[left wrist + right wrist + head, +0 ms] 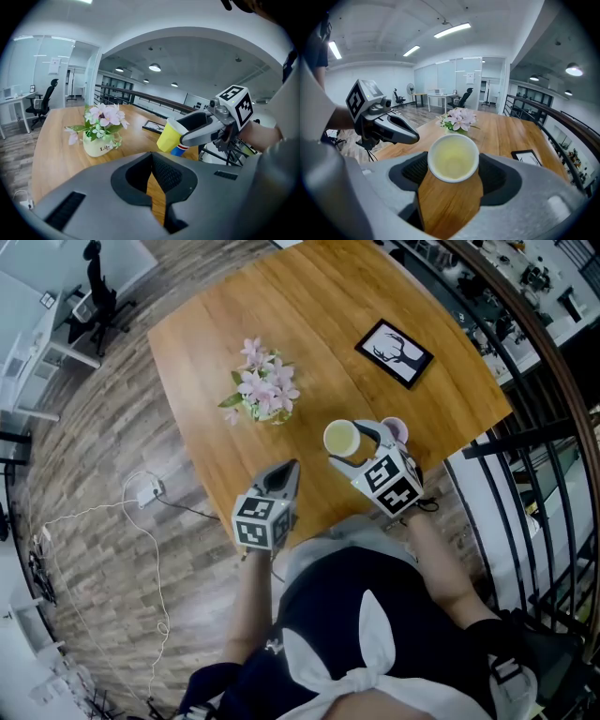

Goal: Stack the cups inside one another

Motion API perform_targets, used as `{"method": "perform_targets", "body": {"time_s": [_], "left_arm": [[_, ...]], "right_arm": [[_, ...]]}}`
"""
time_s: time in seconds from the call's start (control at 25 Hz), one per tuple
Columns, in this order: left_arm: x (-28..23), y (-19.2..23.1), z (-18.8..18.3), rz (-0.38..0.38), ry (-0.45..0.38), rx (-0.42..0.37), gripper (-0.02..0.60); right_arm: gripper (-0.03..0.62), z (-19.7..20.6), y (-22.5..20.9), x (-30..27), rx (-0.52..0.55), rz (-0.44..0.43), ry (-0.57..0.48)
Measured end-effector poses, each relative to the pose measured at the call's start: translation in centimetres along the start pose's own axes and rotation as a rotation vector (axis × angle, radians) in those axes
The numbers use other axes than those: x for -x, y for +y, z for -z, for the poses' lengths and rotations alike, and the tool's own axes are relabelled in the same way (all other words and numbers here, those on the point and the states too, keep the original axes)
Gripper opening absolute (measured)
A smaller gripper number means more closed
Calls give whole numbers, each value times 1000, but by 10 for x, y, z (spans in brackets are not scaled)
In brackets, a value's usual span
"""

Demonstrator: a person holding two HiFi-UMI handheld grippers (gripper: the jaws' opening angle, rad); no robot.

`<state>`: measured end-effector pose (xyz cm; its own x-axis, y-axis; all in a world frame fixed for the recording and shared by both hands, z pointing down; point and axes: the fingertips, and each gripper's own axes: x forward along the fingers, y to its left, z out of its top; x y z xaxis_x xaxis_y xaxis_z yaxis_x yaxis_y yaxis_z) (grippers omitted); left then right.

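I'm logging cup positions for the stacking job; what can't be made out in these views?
- Second cup: head view, mostly behind the right claw; left gripper view shows only a blue-and-red bit under the yellow cup.
- Pot lettering: left gripper view, partly covered by leaves.
- Framed picture: right gripper view, lower part behind the claw's body.

Yellow cup (168, 137) tilted (empty), blue cup (180, 150) beside

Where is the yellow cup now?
In the head view, the yellow cup is gripped in the right gripper, above the near edge of the table, right of the flower pot and beside a second cup.
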<state>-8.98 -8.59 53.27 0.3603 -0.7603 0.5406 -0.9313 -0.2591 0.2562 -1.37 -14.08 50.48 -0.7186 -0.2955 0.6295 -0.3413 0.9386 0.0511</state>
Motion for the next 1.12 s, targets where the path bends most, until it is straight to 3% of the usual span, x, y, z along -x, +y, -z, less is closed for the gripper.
{"method": "perform_targets", "body": {"time_s": [0.76, 1.12], "left_arm": [[-48, -66, -22, 175, 41, -88, 18], [-54, -69, -22, 179, 42, -79, 18]], "right_arm": [[334, 58, -76, 86, -153, 253, 25], [334, 76, -97, 99, -153, 304, 25]]}}
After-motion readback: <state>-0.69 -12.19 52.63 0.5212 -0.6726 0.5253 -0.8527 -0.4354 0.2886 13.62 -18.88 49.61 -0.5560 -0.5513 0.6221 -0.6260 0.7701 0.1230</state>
